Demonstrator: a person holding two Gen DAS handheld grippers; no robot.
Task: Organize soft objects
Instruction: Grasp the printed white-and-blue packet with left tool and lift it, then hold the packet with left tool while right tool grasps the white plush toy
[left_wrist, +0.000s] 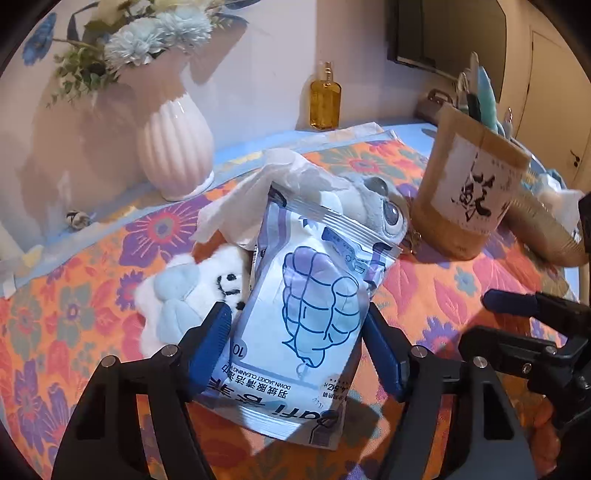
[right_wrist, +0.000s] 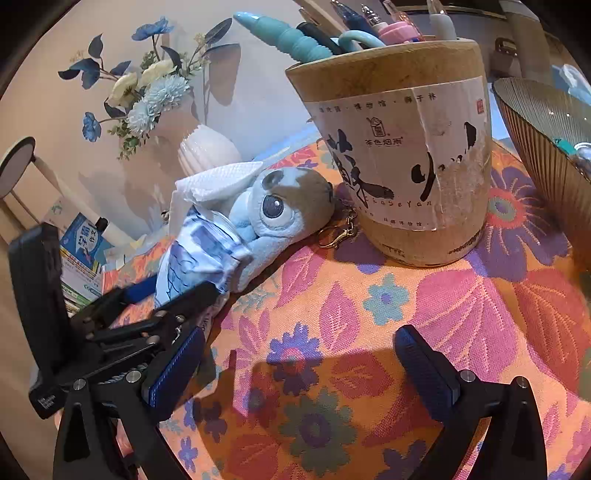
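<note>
In the left wrist view, your left hand-held gripper (left_wrist: 295, 343) is clenched on the wipes packet (left_wrist: 314, 314), a blue pad pressing each long edge, with the packet's far end lying over the grey plush toy (left_wrist: 384, 206) and the white tissue (left_wrist: 251, 199), and the small white plush (left_wrist: 192, 291) just beside it on the floral tablecloth (left_wrist: 92, 295). Grip it evenly and lift straight, since the slick pouch looks likely to twist or drag the tissue along. In the right wrist view, your right hand-held gripper (right_wrist: 299, 369) hangs released over bare cloth with nothing between its pads, near the bamboo pen holder (right_wrist: 399, 155). From here the grey plush toy's keychain clip (right_wrist: 340, 230) lies touching the holder's base, so keep the right hand clear until the packet is off the toy, then take the toy by its body, not the clip.
</note>
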